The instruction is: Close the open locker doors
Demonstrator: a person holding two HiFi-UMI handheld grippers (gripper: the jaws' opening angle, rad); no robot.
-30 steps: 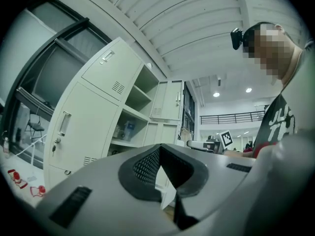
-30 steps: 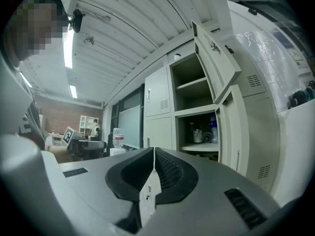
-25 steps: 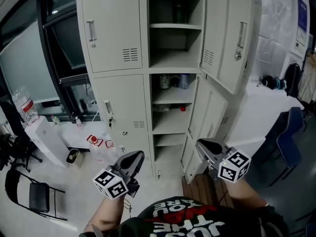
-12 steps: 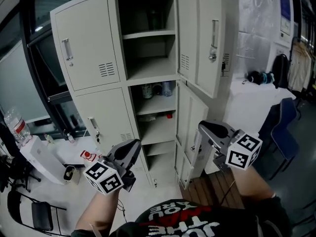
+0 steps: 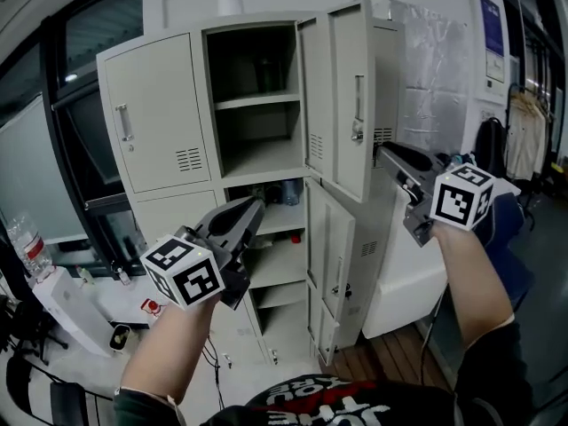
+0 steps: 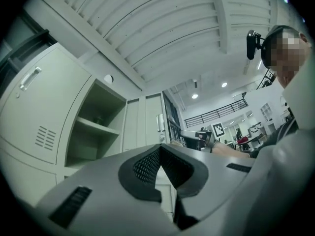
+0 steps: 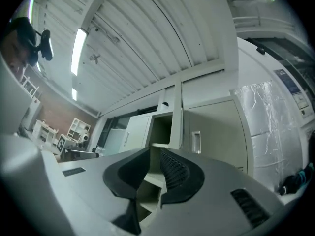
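Two locker doors hang open, upper door [image 5: 342, 105] over lower door [image 5: 332, 242], both upright, swung outward on the locker's right side. Left gripper [image 5: 253, 209] jaws are closed and empty; right gripper [image 5: 383, 152] jaws have just been opening, slightly apart, empty.

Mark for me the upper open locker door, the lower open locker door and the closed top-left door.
upper open door [image 5: 342, 105], head view, on its panel left of the handle.
lower open door [image 5: 333, 238], head view, middle of its panel.
closed top-left door [image 5: 155, 118], head view, centre of its front.
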